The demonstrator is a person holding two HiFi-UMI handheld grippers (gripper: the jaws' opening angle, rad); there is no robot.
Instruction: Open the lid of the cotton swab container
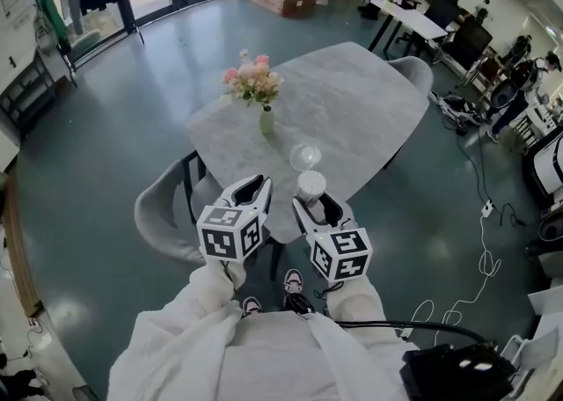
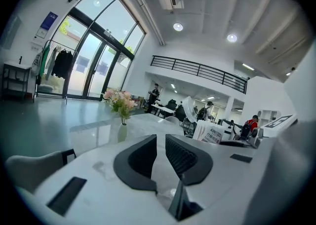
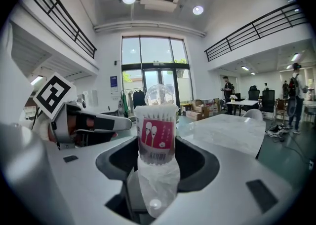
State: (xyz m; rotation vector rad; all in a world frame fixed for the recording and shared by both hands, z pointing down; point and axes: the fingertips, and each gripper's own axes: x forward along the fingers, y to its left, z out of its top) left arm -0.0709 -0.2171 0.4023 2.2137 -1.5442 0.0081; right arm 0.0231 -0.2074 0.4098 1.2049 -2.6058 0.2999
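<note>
The cotton swab container (image 1: 310, 186) is a clear tube with a red and white label (image 3: 157, 141). It stands upright between the jaws of my right gripper (image 1: 317, 203), which is shut on its lower half (image 3: 157, 146). Its top is uncovered and the swab tips show. The clear round lid (image 1: 305, 156) lies on the grey table just beyond it, and rises behind the tube (image 3: 159, 94) in the right gripper view. My left gripper (image 1: 252, 190) hovers beside the container at its left (image 3: 94, 123). Its jaws stand a narrow gap apart (image 2: 161, 138) with nothing between them.
A pale vase of pink flowers (image 1: 266, 118) stands on the oval marble table (image 1: 361, 96), left of the lid and farther off (image 2: 122, 131). Grey chairs sit at the near left (image 1: 163, 215) and the far right (image 1: 415, 71). My grippers hang over the table's near edge.
</note>
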